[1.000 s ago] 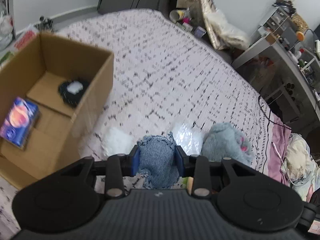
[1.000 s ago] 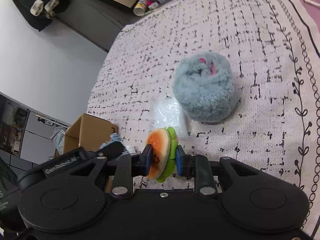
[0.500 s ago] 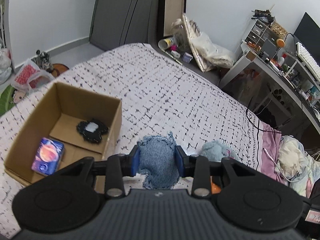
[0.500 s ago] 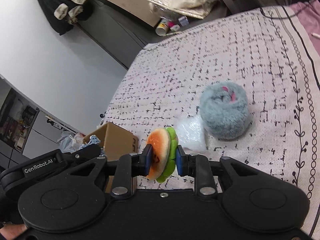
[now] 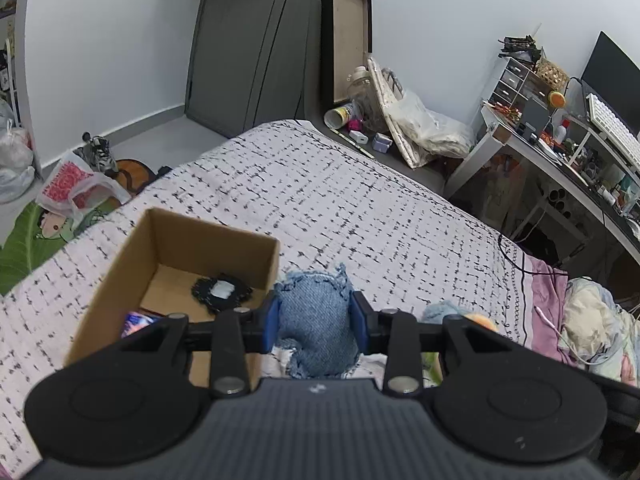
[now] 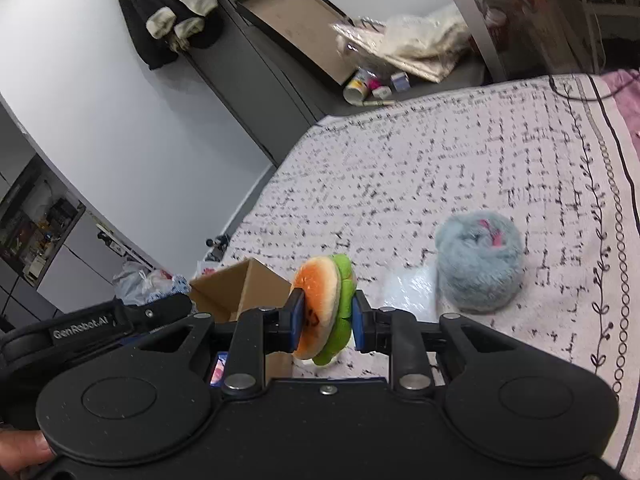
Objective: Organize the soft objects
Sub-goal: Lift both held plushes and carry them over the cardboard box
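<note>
Bedroom setting: a bed with a white black-flecked bedspread (image 5: 360,208) serves as the work surface. At left stands an open cardboard box (image 5: 176,248), already containing 2 items: a black frilled piece (image 5: 222,290) and a colourful small box (image 5: 138,320), partly hidden. Left gripper (image 5: 314,316) is clamped on a frayed denim plush (image 5: 316,320) beside the box. Right gripper (image 6: 326,316) pinches a plush hamburger (image 6: 322,304). Outstanding: a grey fluffy toy (image 6: 480,264) and a clear plastic wrapper (image 6: 408,284) lie on the bedspread. Judged roughly half complete.
</note>
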`<state>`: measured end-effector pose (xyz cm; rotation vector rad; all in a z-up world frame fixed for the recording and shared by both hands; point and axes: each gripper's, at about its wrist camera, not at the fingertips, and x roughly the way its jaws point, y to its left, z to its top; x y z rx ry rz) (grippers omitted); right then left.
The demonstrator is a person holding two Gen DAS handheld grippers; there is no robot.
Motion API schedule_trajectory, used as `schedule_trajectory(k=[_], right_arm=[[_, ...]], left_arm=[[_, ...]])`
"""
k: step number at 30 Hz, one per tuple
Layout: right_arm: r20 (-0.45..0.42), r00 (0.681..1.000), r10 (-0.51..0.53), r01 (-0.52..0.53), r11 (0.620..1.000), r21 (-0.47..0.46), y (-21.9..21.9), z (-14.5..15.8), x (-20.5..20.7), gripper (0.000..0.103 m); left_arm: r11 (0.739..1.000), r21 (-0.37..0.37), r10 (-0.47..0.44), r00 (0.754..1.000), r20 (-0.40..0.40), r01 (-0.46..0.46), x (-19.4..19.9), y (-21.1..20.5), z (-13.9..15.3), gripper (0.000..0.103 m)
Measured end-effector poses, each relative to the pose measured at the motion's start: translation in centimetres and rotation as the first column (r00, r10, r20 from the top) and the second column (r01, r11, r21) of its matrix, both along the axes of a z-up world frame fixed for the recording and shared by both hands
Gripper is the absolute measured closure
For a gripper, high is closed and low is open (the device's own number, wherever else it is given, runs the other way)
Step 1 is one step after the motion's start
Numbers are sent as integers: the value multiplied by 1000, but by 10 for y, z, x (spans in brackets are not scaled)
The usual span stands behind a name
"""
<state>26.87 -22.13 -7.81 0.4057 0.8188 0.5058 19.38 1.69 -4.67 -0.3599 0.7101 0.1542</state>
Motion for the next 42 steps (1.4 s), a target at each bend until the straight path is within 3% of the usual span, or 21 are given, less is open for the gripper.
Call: schedule_trajectory(k=[19, 32, 42], right_arm=[[124, 992, 15, -15, 1000, -4, 45, 19, -6, 79], [97, 991, 93, -88, 995, -52, 83, 6, -9, 79], [102, 984, 148, -144, 988, -52, 106, 2, -9, 79]], left_arm=[[998, -20, 52, 999, 15, -52, -8, 73, 0, 67], [993, -58, 105, 994, -21, -106, -1, 122, -19, 67], [992, -91, 82, 995, -62, -88, 25, 138, -45, 66]])
